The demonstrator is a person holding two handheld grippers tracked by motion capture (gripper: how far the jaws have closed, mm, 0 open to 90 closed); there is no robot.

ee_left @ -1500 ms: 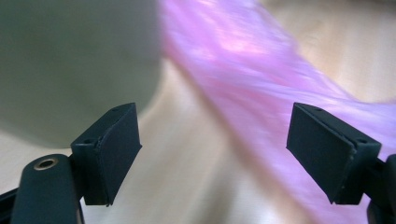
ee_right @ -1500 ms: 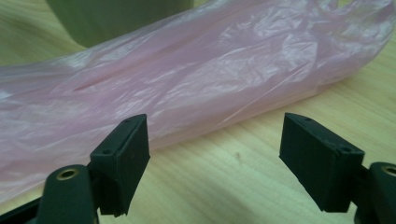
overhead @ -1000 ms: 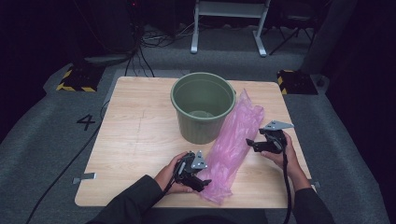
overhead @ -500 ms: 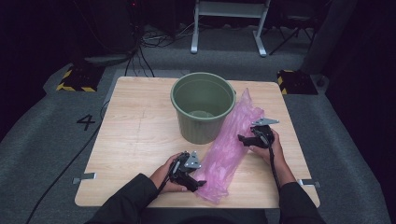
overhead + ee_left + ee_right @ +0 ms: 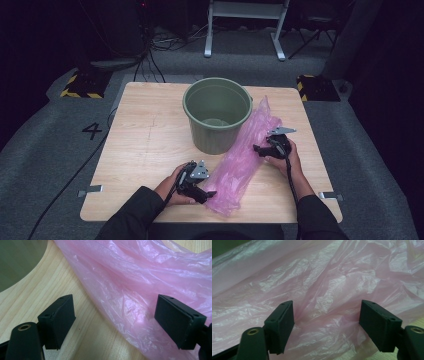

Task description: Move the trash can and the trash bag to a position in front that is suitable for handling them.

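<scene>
Pink plastic bag point(image 5: 248, 161) lies beside the green bucket point(image 5: 217, 114); left gripper point(image 5: 115, 322) and right gripper point(image 5: 325, 325) both spread wide, seemingly just touching it

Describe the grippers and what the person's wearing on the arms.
Both grippers, left gripper and right gripper, are black, each topped by a grey three-cornered plate, with two flat rectangular black jaws. A black cable trails from the right one. Both sleeves are dark.
</scene>
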